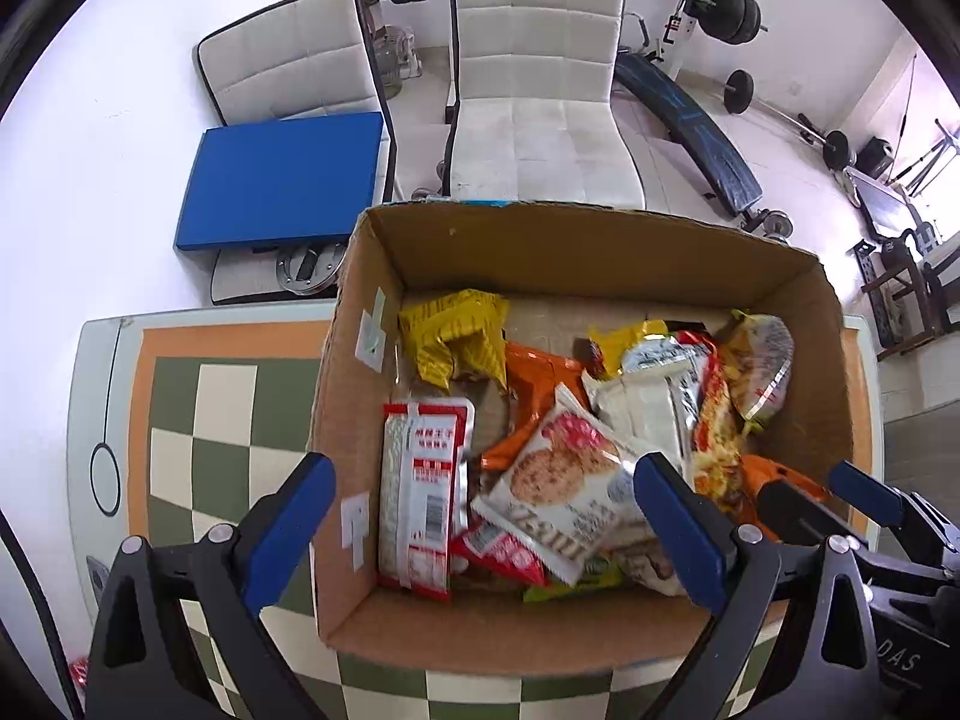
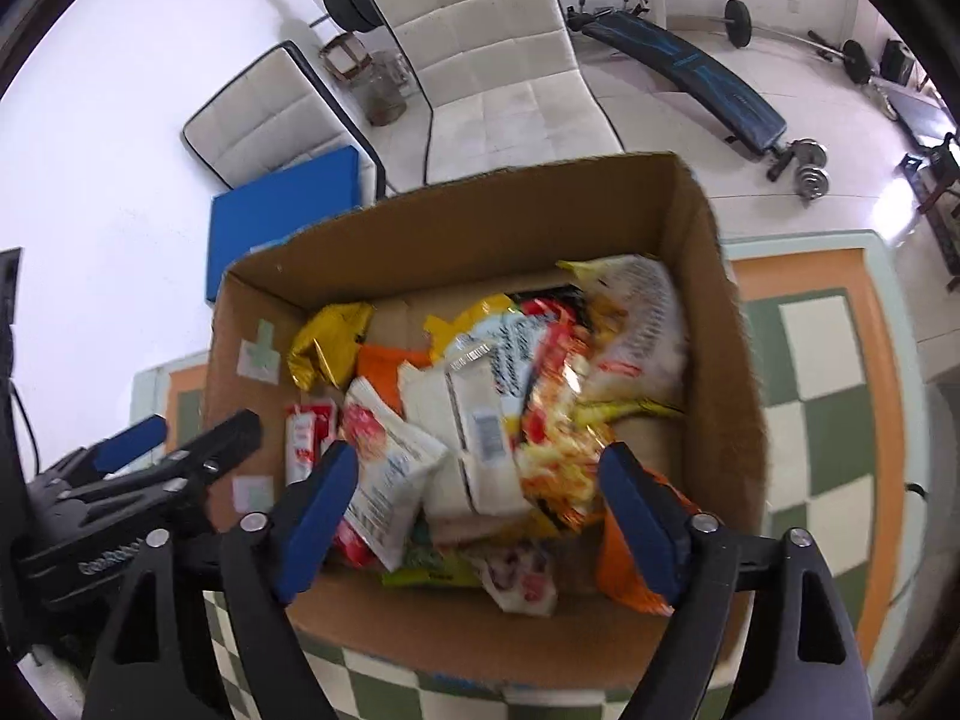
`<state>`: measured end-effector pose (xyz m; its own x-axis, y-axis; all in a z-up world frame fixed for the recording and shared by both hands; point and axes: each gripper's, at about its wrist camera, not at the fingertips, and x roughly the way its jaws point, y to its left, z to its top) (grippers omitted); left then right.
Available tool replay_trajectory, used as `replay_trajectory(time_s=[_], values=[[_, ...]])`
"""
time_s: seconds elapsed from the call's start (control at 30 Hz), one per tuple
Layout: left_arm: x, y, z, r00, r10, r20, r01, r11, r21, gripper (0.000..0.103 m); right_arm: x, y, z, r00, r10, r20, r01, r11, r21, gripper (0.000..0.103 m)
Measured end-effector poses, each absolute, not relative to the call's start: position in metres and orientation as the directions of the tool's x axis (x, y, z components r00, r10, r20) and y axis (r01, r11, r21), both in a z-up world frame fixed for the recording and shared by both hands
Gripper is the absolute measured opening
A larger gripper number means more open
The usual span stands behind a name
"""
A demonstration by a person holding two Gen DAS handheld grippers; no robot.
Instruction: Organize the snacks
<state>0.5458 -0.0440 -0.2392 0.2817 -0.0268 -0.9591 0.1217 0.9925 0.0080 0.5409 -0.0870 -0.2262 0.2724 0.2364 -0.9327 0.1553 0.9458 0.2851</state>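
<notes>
I have both grippers hanging over the box (image 1: 372,276), an open cardboard carton on the checked table (image 1: 198,408). It is the largest thing here, stiff-walled and light enough to shove if I bump it, so I judge it best left alone.

All the snacks sit heaped inside it, mostly toward the right and near sides. Of these the noodle bag (image 2: 564,420), red and orange, looks largest: crinkly film, light, brittle contents; I would pinch a sealed end rather than squeeze the middle. The biscuit pack (image 1: 558,480) lies tilted on top of the pile, slick and puffed, so its crimped near edge is the safest hold. The red strip pack (image 1: 420,492) lies flat by the left wall, thin and floppy; it likely needs a grip across its narrow width. The yellow bag (image 1: 450,336) at the far left is crumpled and soft, easy to catch by a fold.

My left gripper (image 1: 480,516) has its jaws spread wide, nothing between them. The right gripper (image 2: 474,504) is likewise spread and holds nothing.
</notes>
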Motion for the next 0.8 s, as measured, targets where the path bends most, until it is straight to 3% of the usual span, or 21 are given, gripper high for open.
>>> replay_trajectory(time_s=[0.03,0.43,0.8], values=[[0.540,-0.044,-0.236,0.285,-0.025,-0.958,0.122,0.992,0.010,0.102,0.535,-0.088,-0.224,0.261,0.221,-0.940,0.160,0.950,0.268,0.093],[0.459,-0.032,-0.175,0.372,-0.040,-0.927,0.080,0.997,-0.011,0.102,0.455,-0.091,-0.155,0.342,0.126,-0.931,0.118,0.977,0.175,0.094],[0.363,-0.029,-0.107,0.452,-0.057,-0.890,0.097,0.995,-0.014,0.102,0.356,-0.091,-0.083,0.413,0.142,-0.900,0.080,0.978,0.191,0.094]])
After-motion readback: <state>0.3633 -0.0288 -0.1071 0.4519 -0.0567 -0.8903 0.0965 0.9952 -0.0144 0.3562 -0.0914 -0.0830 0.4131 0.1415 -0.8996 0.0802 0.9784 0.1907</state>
